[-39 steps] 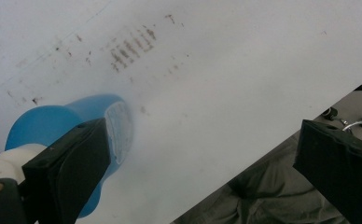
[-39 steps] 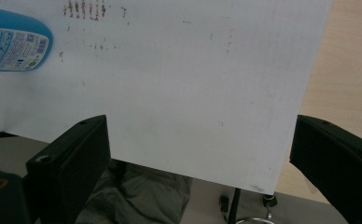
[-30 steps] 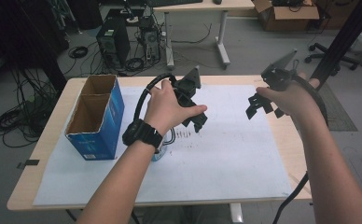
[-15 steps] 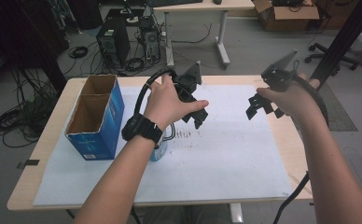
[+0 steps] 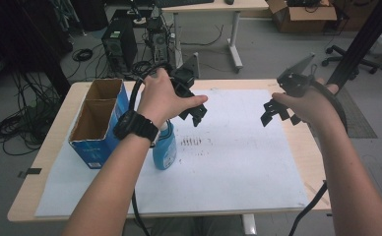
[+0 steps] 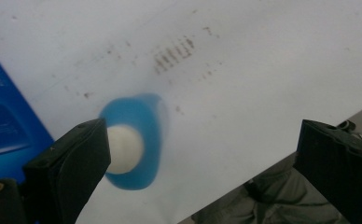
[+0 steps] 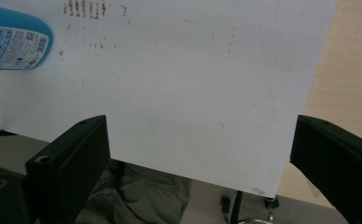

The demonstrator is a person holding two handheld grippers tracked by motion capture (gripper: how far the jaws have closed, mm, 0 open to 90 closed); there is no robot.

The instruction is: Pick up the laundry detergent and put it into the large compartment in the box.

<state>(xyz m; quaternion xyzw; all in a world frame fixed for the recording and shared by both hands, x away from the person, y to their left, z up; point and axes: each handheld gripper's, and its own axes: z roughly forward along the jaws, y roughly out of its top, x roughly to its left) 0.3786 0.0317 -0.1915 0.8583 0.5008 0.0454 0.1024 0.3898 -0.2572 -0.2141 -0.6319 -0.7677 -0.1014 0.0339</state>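
At the left of the table stands an open blue cardboard box (image 5: 96, 125), and just right of its near corner a blue bottle (image 5: 165, 145) with a white cap stands upright on the white paper sheet (image 5: 238, 172), partly hidden behind the person's left wrist. The left gripper (image 5: 195, 110) hangs in the air above the paper, a little to the right of and beyond the bottle, apart from it; in the left gripper view its jaws stand wide, with the bottle's white cap (image 6: 124, 148) seen from above just beside the left jaw, not between the pads. Some dark smudges (image 5: 193, 142) mark the paper right of the bottle. Farther right, the right gripper (image 5: 276, 112) is held above the sheet's right part, well apart from the bottle, jaws spread wide with nothing between them.
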